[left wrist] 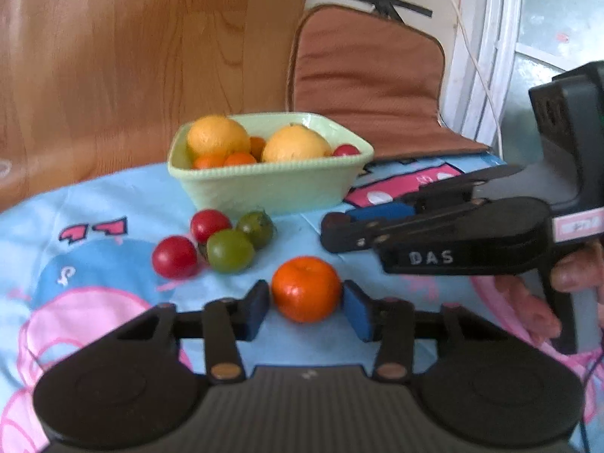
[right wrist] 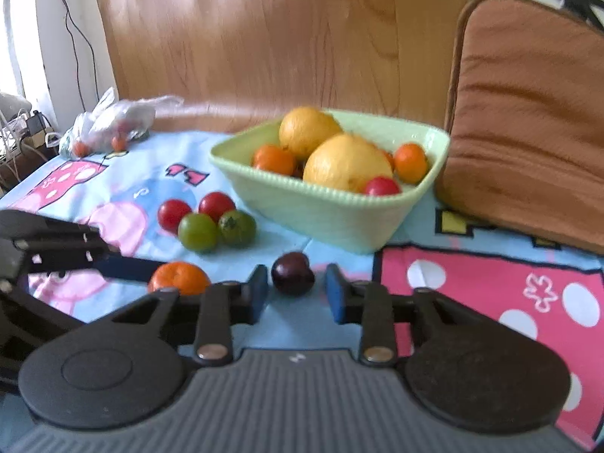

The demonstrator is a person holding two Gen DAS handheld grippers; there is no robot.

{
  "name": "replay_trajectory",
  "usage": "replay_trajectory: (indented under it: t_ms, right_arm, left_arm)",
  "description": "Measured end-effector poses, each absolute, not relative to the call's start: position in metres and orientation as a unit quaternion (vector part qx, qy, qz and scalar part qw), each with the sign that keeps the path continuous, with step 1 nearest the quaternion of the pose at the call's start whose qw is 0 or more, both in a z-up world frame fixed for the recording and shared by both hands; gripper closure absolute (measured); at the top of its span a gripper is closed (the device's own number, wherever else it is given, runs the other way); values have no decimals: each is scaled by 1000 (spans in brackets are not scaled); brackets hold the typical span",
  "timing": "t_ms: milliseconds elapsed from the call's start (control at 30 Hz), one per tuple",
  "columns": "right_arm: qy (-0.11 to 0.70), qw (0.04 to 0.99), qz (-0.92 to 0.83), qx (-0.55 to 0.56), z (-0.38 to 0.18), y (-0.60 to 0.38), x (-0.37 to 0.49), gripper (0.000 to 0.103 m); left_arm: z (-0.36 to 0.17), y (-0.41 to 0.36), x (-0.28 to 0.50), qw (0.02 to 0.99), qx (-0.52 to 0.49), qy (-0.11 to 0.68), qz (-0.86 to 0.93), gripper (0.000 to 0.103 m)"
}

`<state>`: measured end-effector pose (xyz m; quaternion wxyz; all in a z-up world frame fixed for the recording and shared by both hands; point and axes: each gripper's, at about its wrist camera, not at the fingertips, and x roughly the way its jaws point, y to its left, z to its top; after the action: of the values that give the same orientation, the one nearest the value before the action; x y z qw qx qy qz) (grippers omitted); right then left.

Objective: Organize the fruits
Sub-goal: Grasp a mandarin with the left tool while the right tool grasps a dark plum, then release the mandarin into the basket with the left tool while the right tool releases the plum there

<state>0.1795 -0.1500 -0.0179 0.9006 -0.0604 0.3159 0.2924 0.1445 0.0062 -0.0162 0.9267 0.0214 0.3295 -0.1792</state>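
so, through your left wrist view, your left gripper (left wrist: 306, 307) has its blue pads (left wrist: 356, 311) set at either side of the round orange mandarin (left wrist: 305, 288) lying on the light blue cartoon-print tablecloth (left wrist: 113, 204); the pads look to touch its skin, narrow about it. at 12 o'clock from the mandarin stands the pale green rectangular ceramic dish (left wrist: 271, 185), holding two big yellow-orange oranges, smaller mandarins and a red tomato. at 10 o'clock lies a cluster of two red tomatoes (left wrist: 174, 256) and two green tomatoes (left wrist: 230, 251), touching each other. at 2 o'clock your right gripper (left wrist: 339, 226) comes in from the right edge, with your hand (left wrist: 543, 302) on its handle.

through your right wrist view, your right gripper (right wrist: 296, 294) has a small dark purple plum (right wrist: 292, 273) between its pads; a sliver of cloth shows at its right side, so you cannot tell firm contact here, though the jaws stand as narrow as they go. the mandarin (right wrist: 179, 277) sits at 9 o'clock from the plum, with your left gripper's finger (right wrist: 124, 268) against it. the dish (right wrist: 339, 211) is at 12 o'clock, the tomato cluster at 10 o'clock. a clear plastic bag (right wrist: 113, 120) with small fruit lies far off at 10 o'clock, and a brown cushion (right wrist: 528, 113) leans at 2 o'clock.
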Motion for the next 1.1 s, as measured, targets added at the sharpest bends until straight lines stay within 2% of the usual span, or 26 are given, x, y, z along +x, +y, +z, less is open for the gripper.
replay_trajectory:
  t_ms: [667, 1100]
  right_arm:
    - [290, 898, 314, -100, -16, -138, 45, 76]
    - [269, 913, 285, -117, -29, -129, 25, 72]
  left_arm:
    - [-10, 25, 69, 932, 2, 334, -140, 63]
    - [-17, 21, 54, 939, 19, 320, -124, 60]
